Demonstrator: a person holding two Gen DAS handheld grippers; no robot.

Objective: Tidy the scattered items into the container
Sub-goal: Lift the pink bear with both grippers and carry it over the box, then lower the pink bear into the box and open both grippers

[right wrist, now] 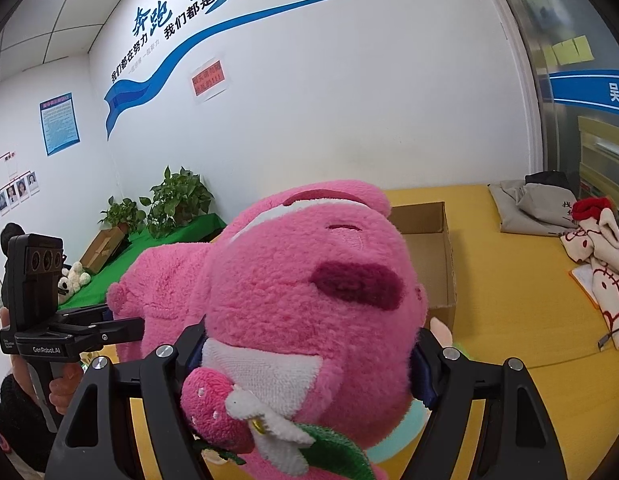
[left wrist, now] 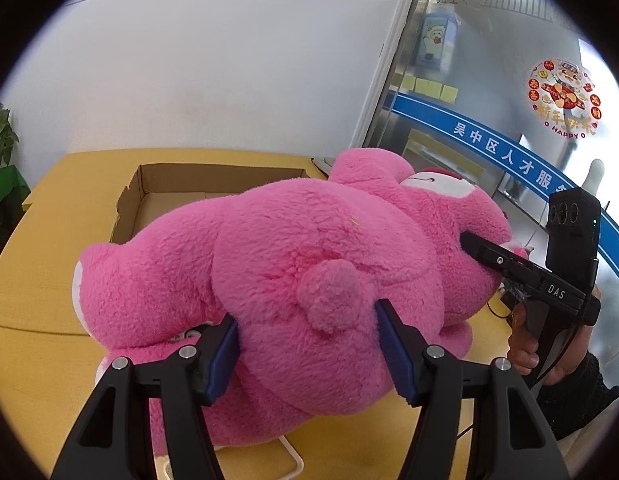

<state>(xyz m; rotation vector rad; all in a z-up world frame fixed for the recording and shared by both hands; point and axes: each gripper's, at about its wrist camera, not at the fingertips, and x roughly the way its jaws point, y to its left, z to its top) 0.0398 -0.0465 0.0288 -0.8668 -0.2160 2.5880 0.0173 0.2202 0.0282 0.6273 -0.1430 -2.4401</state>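
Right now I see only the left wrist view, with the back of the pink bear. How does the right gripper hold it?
Observer: The right gripper clamps the pink bear at its head, one finger on each side.
Operator: Does the bear carry anything in front?
Observer: Yes, a plush strawberry with a white flower sits at its chest.
Operator: Are other things left on the table?
Observer: A white and red soft toy lies at the right on the yellow table, beside a grey cloth bag.
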